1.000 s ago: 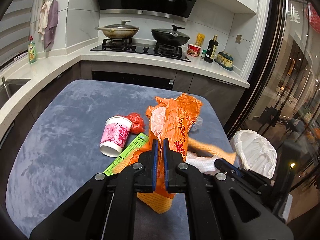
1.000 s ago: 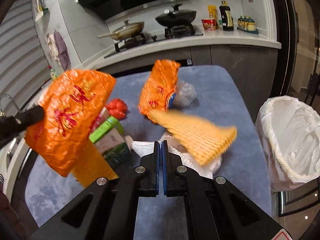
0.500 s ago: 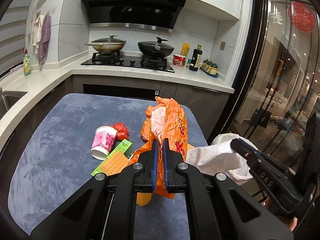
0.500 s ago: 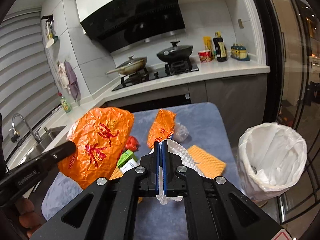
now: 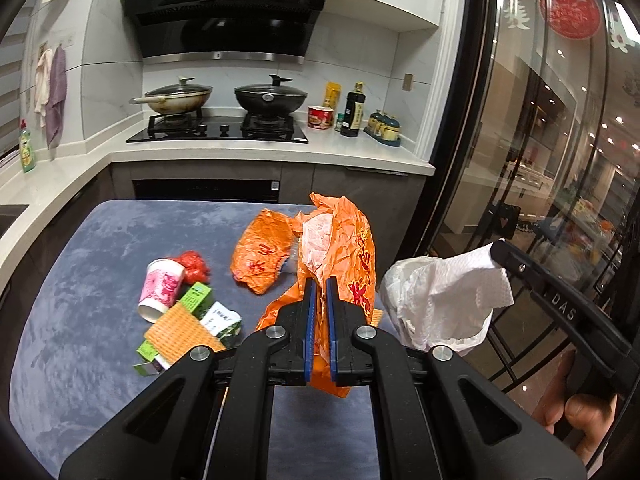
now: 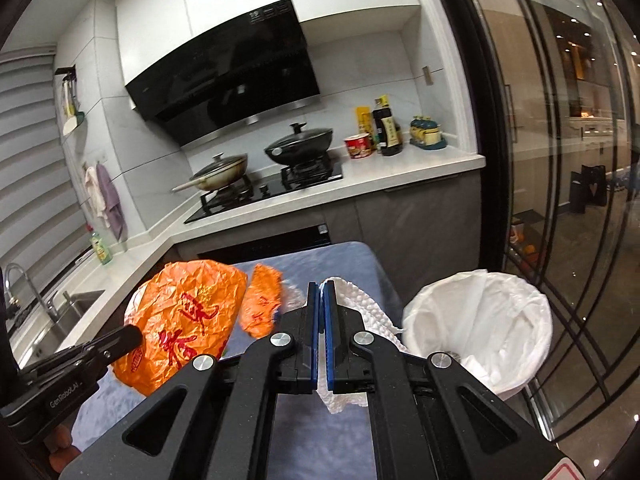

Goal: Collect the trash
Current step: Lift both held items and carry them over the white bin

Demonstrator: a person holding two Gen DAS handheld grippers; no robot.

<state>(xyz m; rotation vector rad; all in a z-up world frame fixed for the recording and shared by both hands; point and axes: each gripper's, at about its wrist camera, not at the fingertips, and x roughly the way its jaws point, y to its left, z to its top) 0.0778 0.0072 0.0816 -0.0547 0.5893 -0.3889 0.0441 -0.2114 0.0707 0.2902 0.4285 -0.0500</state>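
Trash in both hands, mid-carry to the bin: the left tool (image 5: 319,292) is clamped shut on a crinkled orange bag (image 5: 352,248), which hangs in thin, glossy folds around its blue pads, while the right tool (image 6: 321,296) is pinched shut on a soft, dimpled paper towel (image 6: 360,304) that droops below and behind its tips. The step in hand looks like the carry, with neither piece released. The bin (image 6: 480,320), round and lined with a loose white plastic bag, stands on the floor just right of the right tool and below it, off the desk's edge. The next move likely calls for swinging each tool over the bin's mouth and opening the jaws; both loads are light and limp, so they may cling to the pads or drift past the rim.

Ahead and left of the left tool, more trash lies on the blue-grey velvety desk (image 5: 100,240): a second orange bag (image 5: 264,256), crumpled flat; a pink paper cup (image 5: 160,290) on its side; a red plastic wad (image 5: 194,266) touching the cup; a green carton (image 5: 196,300); and an orange foam net (image 5: 180,332) lying over it.
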